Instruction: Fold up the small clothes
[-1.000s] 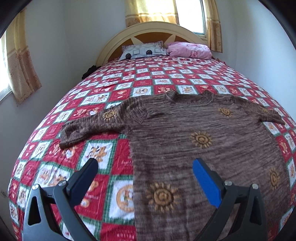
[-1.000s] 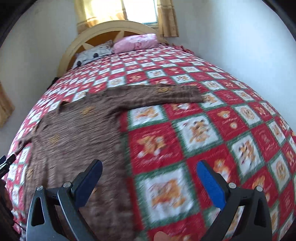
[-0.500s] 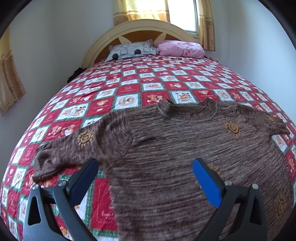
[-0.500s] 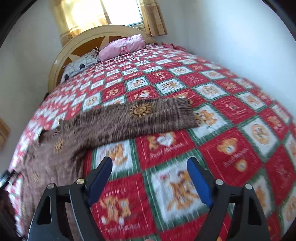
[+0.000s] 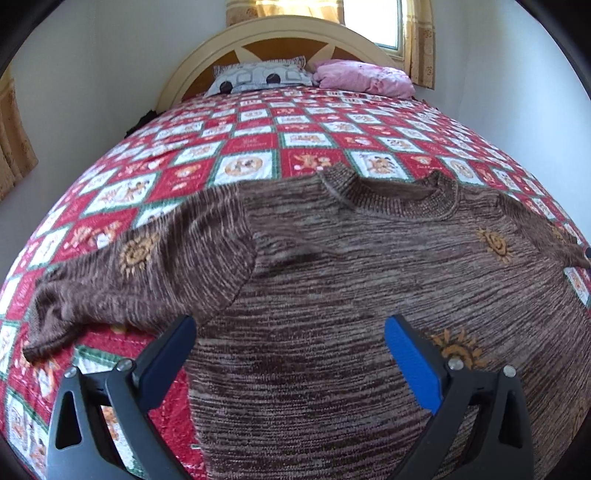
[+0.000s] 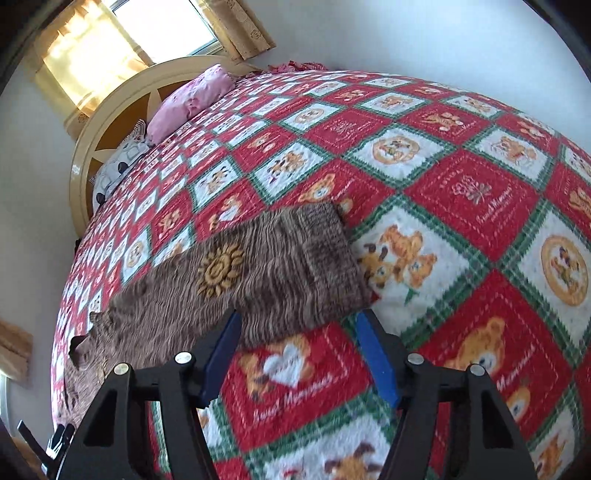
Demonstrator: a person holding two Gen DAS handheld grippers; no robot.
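Note:
A brown knitted sweater (image 5: 351, 280) with orange sun motifs lies spread flat on the bed, sleeves out to both sides. My left gripper (image 5: 290, 332) hovers open over the sweater's body, just right of the armpit of its left sleeve (image 5: 122, 277). In the right wrist view the other sleeve (image 6: 266, 273) ends in a ribbed cuff (image 6: 328, 247). My right gripper (image 6: 297, 325) is over that sleeve's near edge close to the cuff. Its jaws are closing, with the sleeve edge between the tips and the pads apart from it.
A red, white and green patchwork quilt (image 6: 461, 192) covers the whole bed. A grey patterned pillow (image 5: 258, 75) and a pink pillow (image 5: 364, 77) lie against the cream headboard (image 5: 284, 35). White walls stand close on both sides, curtained windows behind.
Both grippers have moved forward and down toward the sweater. The left went from the lower body up to the armpit area. The right rolled, neared the cuff, and its jaws narrowed.

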